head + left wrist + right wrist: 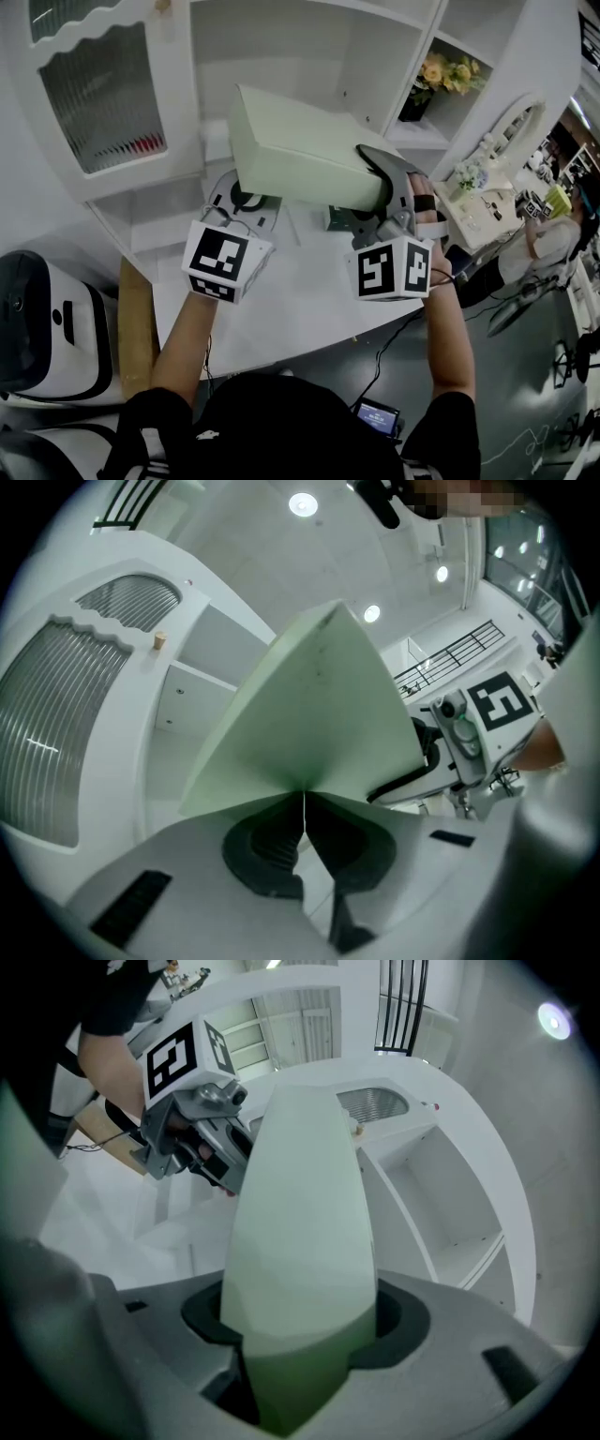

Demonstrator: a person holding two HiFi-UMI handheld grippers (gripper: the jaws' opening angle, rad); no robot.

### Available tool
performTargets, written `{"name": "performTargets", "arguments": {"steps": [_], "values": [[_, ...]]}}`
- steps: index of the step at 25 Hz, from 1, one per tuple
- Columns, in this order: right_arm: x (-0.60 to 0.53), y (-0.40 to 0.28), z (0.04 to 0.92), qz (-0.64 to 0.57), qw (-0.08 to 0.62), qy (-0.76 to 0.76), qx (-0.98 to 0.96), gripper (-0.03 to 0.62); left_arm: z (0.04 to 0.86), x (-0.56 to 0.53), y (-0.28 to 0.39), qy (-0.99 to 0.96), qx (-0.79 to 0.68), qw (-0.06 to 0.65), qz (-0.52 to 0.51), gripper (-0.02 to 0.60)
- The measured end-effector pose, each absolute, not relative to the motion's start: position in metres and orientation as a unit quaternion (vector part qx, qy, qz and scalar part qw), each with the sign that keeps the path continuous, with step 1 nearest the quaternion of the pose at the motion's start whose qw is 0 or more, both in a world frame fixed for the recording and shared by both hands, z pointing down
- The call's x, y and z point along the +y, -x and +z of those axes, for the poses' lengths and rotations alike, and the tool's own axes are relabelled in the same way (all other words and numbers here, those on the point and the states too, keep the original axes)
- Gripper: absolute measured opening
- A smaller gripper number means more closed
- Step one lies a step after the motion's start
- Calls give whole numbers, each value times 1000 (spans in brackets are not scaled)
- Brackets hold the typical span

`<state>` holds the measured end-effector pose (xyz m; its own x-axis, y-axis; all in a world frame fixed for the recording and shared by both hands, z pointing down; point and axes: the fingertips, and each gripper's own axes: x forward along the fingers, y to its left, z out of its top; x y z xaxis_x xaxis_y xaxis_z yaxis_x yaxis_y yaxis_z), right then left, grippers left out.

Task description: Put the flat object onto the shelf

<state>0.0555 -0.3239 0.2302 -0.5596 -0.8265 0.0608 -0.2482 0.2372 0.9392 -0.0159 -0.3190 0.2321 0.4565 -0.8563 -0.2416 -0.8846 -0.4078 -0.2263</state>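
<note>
I hold a pale green flat box [300, 150] up in front of the white shelf unit [281, 56]. My right gripper [389, 183] is shut on the box's right end. In the right gripper view the box [300, 1204] fills the gap between the jaws of that gripper [300, 1335] and runs away toward the shelf compartments [441, 1204]. My left gripper [246, 195] sits under the box's lower left part. In the left gripper view its jaws [305, 803] stand shut, and the box's lower edge [309, 714] rests against their tips.
A ribbed-glass cabinet door [103, 94] is at the upper left, and a vase of flowers [441, 75] stands in a right-hand compartment. Below the grippers lies the white tabletop [309, 300]. A white machine [47, 319] stands at the left, and a person [553, 234] at the far right.
</note>
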Motion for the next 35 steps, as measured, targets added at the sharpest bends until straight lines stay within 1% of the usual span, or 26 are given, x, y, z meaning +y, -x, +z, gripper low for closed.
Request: {"name": "performTargets", "arguments": {"steps": [4, 12, 17, 26, 35], "values": [[-326, -54, 227, -500, 294, -358, -732, 276, 229, -320, 19, 828, 531, 175, 44, 6], [-324, -53, 223, -518, 294, -347, -724, 278, 232, -318, 16, 825, 538, 167, 42, 6], [-324, -48, 218, -527, 287, -337, -726, 278, 226, -317, 10, 823, 537, 178, 43, 6], [-335, -39, 225, -535, 283, -321, -729, 278, 233, -322, 21, 806, 560, 186, 34, 6], [-347, -19, 230, -539, 281, -309, -731, 278, 239, -329, 40, 796, 578, 177, 21, 6]]}}
